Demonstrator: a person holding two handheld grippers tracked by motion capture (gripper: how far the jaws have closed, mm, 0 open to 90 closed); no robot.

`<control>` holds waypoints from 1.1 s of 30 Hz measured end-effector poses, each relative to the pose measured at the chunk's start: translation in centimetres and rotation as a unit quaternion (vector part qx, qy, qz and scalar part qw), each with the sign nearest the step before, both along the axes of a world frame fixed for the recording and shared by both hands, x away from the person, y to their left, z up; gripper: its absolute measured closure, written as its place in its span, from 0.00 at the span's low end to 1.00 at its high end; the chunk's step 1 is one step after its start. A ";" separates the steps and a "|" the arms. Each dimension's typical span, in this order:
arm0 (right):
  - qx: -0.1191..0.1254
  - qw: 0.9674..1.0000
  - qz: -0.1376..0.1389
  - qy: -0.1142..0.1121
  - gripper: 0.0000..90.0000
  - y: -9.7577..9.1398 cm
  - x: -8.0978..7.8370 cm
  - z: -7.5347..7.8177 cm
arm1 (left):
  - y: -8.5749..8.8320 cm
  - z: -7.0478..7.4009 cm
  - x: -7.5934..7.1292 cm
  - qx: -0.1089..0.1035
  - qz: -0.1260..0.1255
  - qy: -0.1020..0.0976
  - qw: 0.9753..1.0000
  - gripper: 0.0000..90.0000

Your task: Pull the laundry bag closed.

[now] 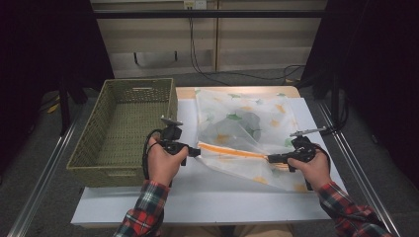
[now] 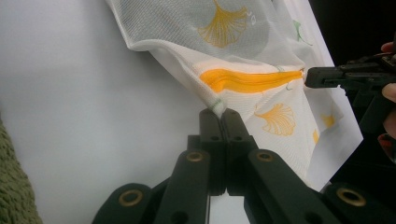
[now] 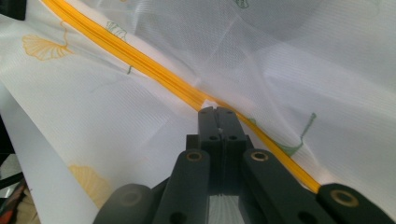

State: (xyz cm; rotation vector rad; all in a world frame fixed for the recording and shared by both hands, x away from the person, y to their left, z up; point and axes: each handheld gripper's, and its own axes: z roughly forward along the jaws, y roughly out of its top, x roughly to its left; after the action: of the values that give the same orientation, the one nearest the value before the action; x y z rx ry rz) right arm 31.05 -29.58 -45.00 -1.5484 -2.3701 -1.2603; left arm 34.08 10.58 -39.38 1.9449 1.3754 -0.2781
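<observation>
Mesh bag (image 1: 247, 123), orange zipper (image 1: 237, 151) crosswise, ends toward each claw

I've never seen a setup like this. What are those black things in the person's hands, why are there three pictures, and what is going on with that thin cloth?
A person holds two hand-held grabbing tools. The high view looks down on the table; the other two pictures come from cameras riding on each tool, looking along its black jaws. On the table lie a green woven basket and a sheer white mesh bag printed with yellow and green leaves, with an orange zipper strip. The left gripper is shut on the bag's edge near one end of the orange strip; the right gripper is shut right at the strip. Together they hold the bag stretched between them.
</observation>
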 end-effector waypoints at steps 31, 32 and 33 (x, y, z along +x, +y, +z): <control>-0.011 1.000 -0.014 0.000 1.00 -1.7 -0.4 0.0 | 0.1 0.0 0.1 -0.005 0.004 0.003 1.000 0.99; -0.012 1.000 -0.016 0.000 1.00 -1.9 -0.5 0.0 | 0.0 0.0 0.1 -0.011 0.007 0.008 1.000 0.99; -0.011 1.000 -0.017 0.000 1.00 -2.0 -0.5 0.0 | 0.0 0.0 0.1 -0.011 0.007 0.008 1.000 0.99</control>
State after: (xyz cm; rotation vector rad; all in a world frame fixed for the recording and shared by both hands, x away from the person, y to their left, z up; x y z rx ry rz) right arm 30.55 -31.54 -45.02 -1.6001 -2.3764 -1.2455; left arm 34.15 10.62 -39.35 1.9194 1.3889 -0.3005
